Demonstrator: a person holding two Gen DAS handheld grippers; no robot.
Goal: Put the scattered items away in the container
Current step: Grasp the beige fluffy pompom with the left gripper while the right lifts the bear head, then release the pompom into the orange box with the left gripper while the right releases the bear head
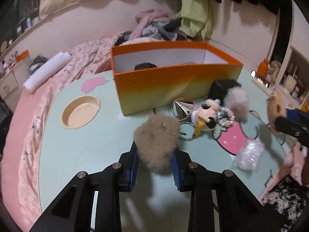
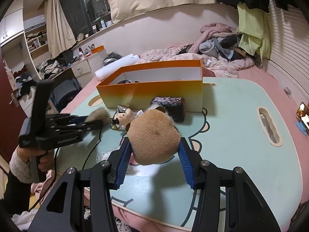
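Observation:
An orange box (image 1: 173, 81) stands on the mint lap table (image 1: 87, 145); it also shows in the right wrist view (image 2: 154, 94). My left gripper (image 1: 155, 154) is shut on a beige fur pompom (image 1: 156, 141), held above the table in front of the box. My right gripper (image 2: 155, 150) is shut on a brown plush toy (image 2: 154, 137), lifted above the table. On the table near the box lie a cartoon figurine (image 1: 206, 116), a silver cone (image 1: 182, 107), a grey pompom (image 1: 236, 102), a bead bracelet (image 1: 227, 118), a black case (image 2: 170, 106) and a clear plastic wrap (image 1: 249, 154).
The table sits on a bed with a pink quilt (image 1: 29, 135). A round cup recess (image 1: 81, 112) is at the table's left, an oval slot (image 2: 268, 125) at its right. A paper roll (image 1: 46, 69) and a clothes pile (image 2: 222, 42) lie behind the box.

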